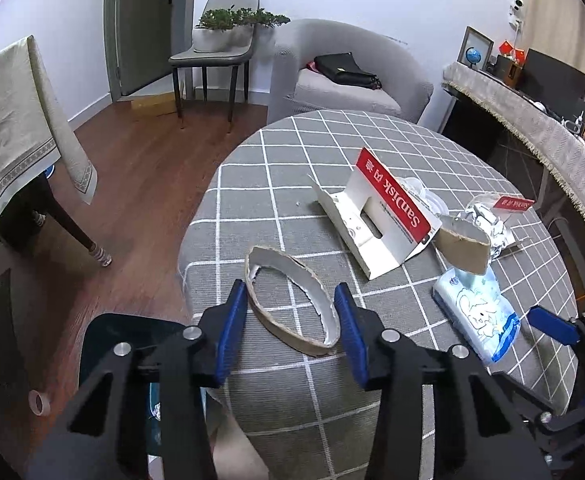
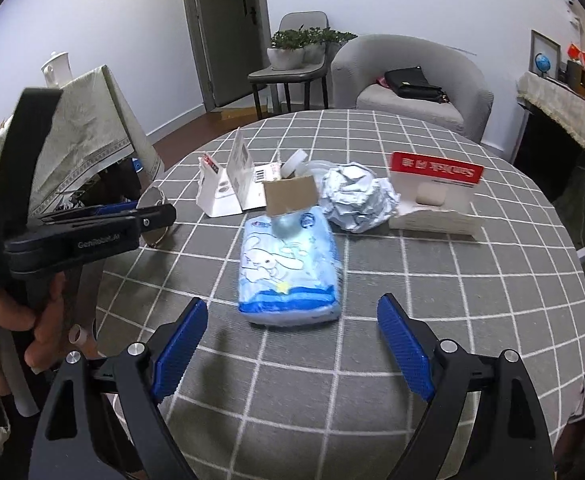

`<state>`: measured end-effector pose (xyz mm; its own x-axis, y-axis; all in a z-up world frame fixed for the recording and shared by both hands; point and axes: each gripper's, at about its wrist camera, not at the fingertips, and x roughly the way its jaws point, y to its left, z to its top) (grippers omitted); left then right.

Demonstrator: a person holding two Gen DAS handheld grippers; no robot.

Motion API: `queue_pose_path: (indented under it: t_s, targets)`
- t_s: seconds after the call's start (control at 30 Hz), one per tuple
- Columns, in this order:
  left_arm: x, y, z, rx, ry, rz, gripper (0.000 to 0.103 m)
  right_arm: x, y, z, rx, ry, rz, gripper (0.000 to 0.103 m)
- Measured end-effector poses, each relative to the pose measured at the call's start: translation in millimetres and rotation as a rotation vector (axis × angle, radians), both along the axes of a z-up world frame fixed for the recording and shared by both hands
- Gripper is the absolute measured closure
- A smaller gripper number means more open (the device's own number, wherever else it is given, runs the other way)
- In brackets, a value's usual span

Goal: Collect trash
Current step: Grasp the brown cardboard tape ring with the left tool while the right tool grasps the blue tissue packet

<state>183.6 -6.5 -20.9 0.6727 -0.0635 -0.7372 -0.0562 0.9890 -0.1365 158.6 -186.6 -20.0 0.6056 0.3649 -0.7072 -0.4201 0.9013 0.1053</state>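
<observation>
A torn cardboard ring [image 1: 284, 334], white inside, lies squashed into an oval near the table's front left edge. My left gripper [image 1: 290, 286] is shut on it, one blue pad against each side. The right wrist view shows that gripper [image 2: 154, 214] side-on with the ring [image 2: 152, 200] between its fingers. My right gripper [image 2: 292, 302] stands open just in front of a blue tissue pack [image 2: 288, 268], touching nothing. One of its fingers [image 1: 552, 324] shows beside the pack [image 1: 480, 316]. A red-and-white SanDisk package [image 1: 388, 216] [image 2: 432, 188], a cardboard tube piece [image 2: 290, 196] and crumpled silvery paper [image 2: 356, 196] lie further back.
The round table [image 2: 412, 280] has a grey checked cloth. More white packaging [image 2: 228, 188] lies at the back left. A dark bin [image 1: 132, 332] stands on the floor below the table's left edge, with a tape roll [image 1: 38, 402] beside it. An armchair [image 1: 352, 80] stands behind.
</observation>
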Motion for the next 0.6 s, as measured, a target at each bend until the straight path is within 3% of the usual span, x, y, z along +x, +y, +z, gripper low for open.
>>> queue_pose_path:
  t_s: [0.33,0.6]
  targets:
    - [-9,15,7,-0.028,-0.002,-0.007,0.055,12,9,-7,-0.039,0.023,-0.043,0.016]
    - [-19,34,15,-0.020,-0.014,-0.003,0.055,20,19,-7,-0.075,0.045,-0.057,0.029]
